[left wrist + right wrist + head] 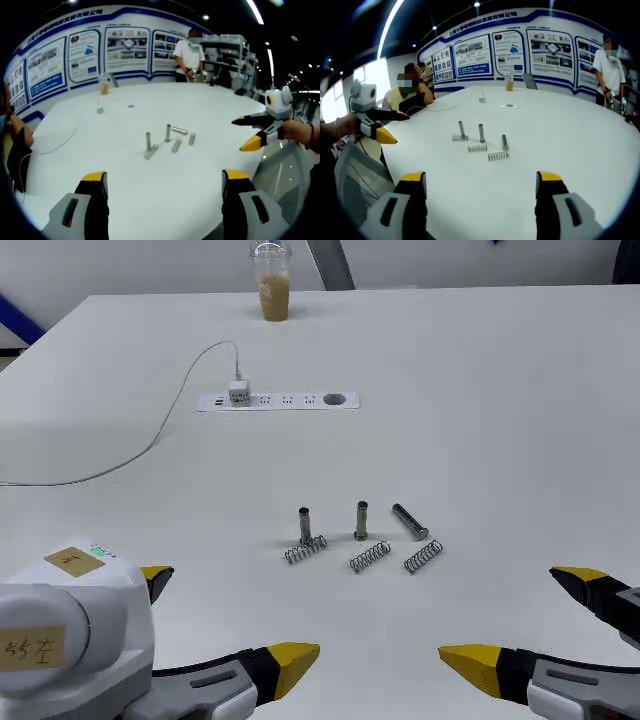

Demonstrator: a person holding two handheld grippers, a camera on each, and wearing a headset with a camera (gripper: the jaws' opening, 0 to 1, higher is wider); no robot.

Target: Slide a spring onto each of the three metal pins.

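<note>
Presently | head view: left gripper (225,620) and right gripper (522,615) low at near edge, fingers apart, empty; three pins (361,521) mid-tabletop (500,390), two upright, right one lying; three springs (370,556) loose just nearside | left gripper view: fingers wide, pins (168,133) ahead | right gripper view: fingers wide, springs (478,148) lying before pins.

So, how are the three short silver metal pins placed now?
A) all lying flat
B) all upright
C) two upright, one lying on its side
C: the left metal pin and the middle metal pin stand upright; the right metal pin lies on its side.
</note>
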